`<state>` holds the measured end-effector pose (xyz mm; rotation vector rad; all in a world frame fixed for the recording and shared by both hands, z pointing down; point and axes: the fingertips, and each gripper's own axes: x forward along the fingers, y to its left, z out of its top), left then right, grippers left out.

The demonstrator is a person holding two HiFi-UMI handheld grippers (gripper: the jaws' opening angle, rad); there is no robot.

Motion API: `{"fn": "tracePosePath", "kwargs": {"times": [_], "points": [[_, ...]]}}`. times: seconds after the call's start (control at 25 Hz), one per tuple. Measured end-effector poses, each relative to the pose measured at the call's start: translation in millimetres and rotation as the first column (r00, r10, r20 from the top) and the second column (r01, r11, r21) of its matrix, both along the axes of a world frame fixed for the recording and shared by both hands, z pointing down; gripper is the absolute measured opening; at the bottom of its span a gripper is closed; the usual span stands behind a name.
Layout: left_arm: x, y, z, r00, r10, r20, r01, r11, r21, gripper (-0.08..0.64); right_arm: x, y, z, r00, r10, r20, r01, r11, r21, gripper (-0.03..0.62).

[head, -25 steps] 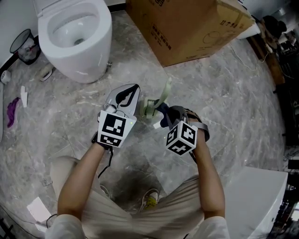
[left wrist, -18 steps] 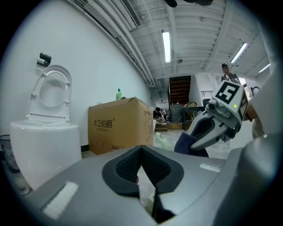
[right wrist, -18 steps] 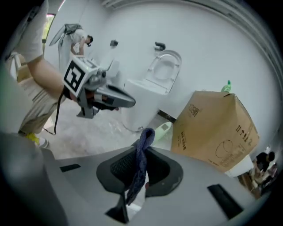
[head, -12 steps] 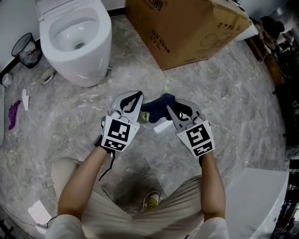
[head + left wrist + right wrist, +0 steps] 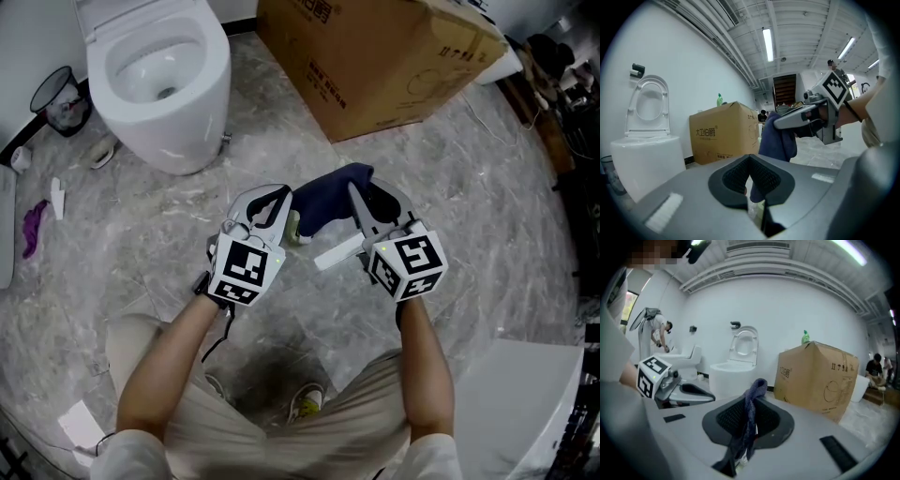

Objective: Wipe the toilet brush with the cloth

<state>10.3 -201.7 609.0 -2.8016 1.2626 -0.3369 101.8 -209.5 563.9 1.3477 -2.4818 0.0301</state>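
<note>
The toilet brush (image 5: 294, 227) was held above the middle of the grey marble floor (image 5: 487, 206), its pale green part showing just beside the tips of the left gripper (image 5: 274, 199), with a white length running from there toward the right gripper (image 5: 356, 197). In the left gripper view the left gripper's (image 5: 750, 161) jaws were drawn together, a pale green sliver of the brush caught in the slit between them. The dark blue cloth (image 5: 328, 192) hung just above and beside the brush. It was pinched between the closed jaws of the right gripper (image 5: 751, 401), its folds trailing down through the pads. Toward the floor's far left corner stood a white toilet (image 5: 159, 84) beside a black waste bin (image 5: 61, 98). A large cardboard box (image 5: 394, 56) stood along the far edge.
</note>
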Motion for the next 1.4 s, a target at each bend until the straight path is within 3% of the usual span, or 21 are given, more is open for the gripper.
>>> {"fn": "tracePosePath", "kwargs": {"times": [0.16, 0.4, 0.6, 1.4], "points": [[1, 3, 1, 1.0, 0.01, 0.005, -0.01, 1.0, 0.001, 0.002, 6, -11, 1, 0.994, 0.06, 0.091, -0.056, 0.998, -0.036, 0.048], [1, 3, 4, 1.0, 0.012, 0.007, -0.012, 1.0, -0.005, 0.002, 4, -10, 33, 0.996, 0.066, 0.068, -0.056, 0.989, -0.135, 0.048], [0, 0, 4, 1.0, 0.011, 0.006, -0.011, 1.0, -0.012, 0.002, 3, -8, 45, 0.992, 0.064, 0.111, -0.041, 0.979, -0.197, 0.048], [7, -3, 14, 1.0, 0.016, 0.006, -0.016, 0.999, -0.035, 0.002, 4, -4, 101, 0.997, 0.055, 0.047, -0.037, 0.946, -0.322, 0.046]]}}
